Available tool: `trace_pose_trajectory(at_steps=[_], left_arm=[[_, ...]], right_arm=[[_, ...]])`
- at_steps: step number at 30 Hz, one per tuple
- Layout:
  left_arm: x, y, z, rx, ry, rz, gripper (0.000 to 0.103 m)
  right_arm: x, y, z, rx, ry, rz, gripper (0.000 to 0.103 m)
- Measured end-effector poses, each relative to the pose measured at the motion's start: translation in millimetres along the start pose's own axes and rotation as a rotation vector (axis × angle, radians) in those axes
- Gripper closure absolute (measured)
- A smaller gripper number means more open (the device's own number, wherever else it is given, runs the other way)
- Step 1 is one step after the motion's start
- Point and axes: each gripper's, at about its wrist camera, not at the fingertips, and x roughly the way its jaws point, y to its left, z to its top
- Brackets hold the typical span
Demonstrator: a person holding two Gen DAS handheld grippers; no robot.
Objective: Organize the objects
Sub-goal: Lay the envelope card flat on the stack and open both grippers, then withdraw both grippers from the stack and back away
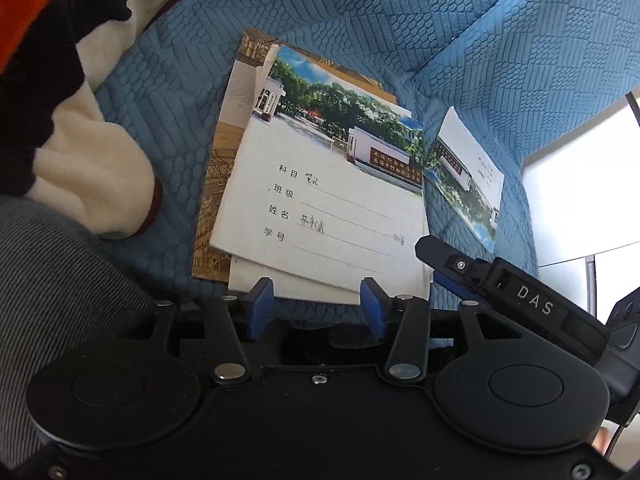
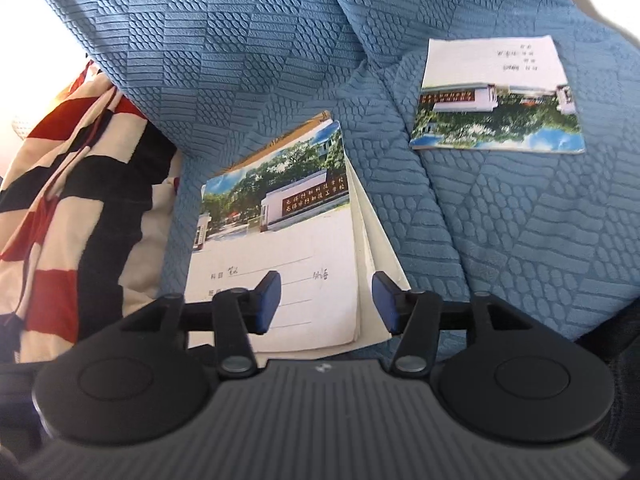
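Both the left gripper and right gripper are hanging spread over the white photo-cover notebook stack, pinching nothing; I'm guessing the stray matching notebook on the blue quilted sofa is getting grabbed next.

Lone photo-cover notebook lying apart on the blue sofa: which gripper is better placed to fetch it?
Probably right. The lone photo-cover notebook lies on its side; the right gripper is open, nearer than the left gripper.

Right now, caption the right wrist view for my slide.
Open right gripper over stacked notebooks on blue sofa; single notebook apart.
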Motion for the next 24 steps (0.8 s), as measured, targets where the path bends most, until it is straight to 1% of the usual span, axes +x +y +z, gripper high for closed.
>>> trace_pose_trajectory(at_steps=[2,5,11,17,21,23,24], left_arm=[[-6.9,-1.8,-3.4,0.005,-0.01,0.005,0.056],[-19.9,-5.7,-7.3,0.013,-0.03,-0.001,0.056],[-58.6,-22.9,-11.3,0.06,-0.12,0.001,0.055],[-99.4,-51.0,-9.7,0.133,-0.209,0.004,0.052],[-122.0,-66.7,-10.2,0.159,-0.26,-0.025,0.05],[-132.2,-76.5,-13.2,0.189,-0.289,-0.03,0.049],[-137.0,-81.6,-15.5,0.205,-0.307,-0.03,0.047]], right_arm=[[-7.3,1.9,0.7,-0.001,-0.009,-0.002,0.049],[-22.5,7.8,3.5,-0.02,-0.045,0.0,0.049],[-62.7,26.8,14.3,-0.08,-0.128,0.034,0.049],[-108.7,41.9,30.1,-0.131,-0.19,0.059,0.049],[-137.2,45.4,39.1,-0.145,-0.226,0.068,0.049],[-150.9,44.8,41.1,-0.148,-0.245,0.071,0.049],[-156.9,44.8,41.1,-0.146,-0.255,0.072,0.049]])
